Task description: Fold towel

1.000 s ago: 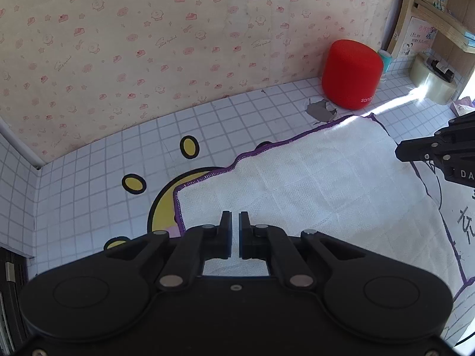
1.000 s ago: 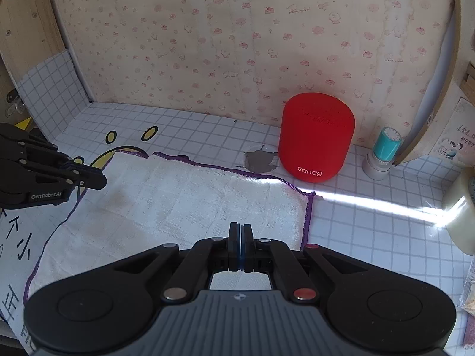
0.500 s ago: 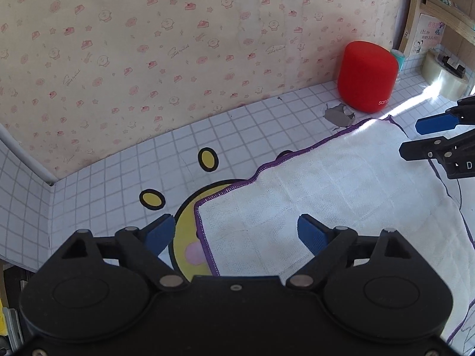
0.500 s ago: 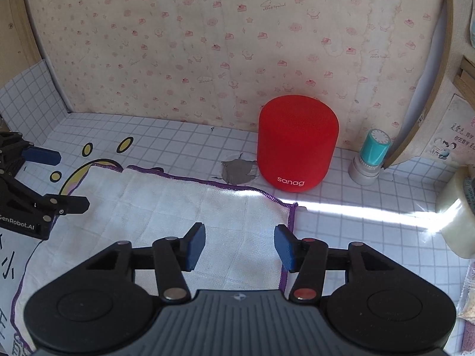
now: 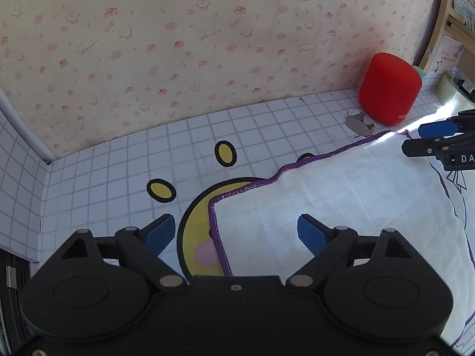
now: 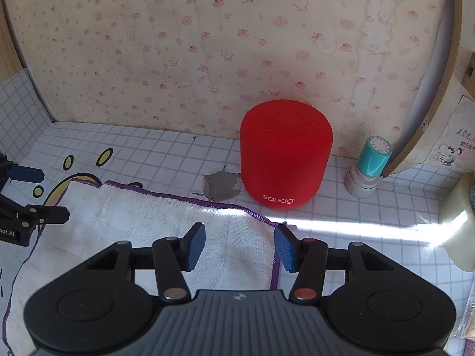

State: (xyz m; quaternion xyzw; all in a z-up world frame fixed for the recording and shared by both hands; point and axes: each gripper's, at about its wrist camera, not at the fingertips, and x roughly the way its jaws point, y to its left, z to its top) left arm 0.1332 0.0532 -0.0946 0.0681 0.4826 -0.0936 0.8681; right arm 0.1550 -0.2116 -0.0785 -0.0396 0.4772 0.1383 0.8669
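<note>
A white towel [image 5: 341,204] with a purple stitched hem lies flat on the gridded table, folded over on itself. My left gripper [image 5: 234,231] hangs open above the towel's left corner, with nothing between its blue pads. In the right wrist view the same towel [image 6: 166,222] spreads to the left, and my right gripper [image 6: 239,246] stands open over its right corner, holding nothing. The right gripper's fingers [image 5: 436,141] show at the left view's right edge. The left gripper's fingers [image 6: 35,210] show at the right view's left edge.
A red cylindrical speaker [image 6: 285,154] stands against the patterned back wall just beyond the towel. A teal-topped stamp [image 6: 369,166] and a tape roll [image 6: 460,222] sit to its right. A torn grey patch [image 6: 221,185] marks the table surface [image 5: 118,163].
Both grippers were shut on the towel's corners a second ago; they have opened, let the towel go and drawn back and up. The towel now rests flat.
</note>
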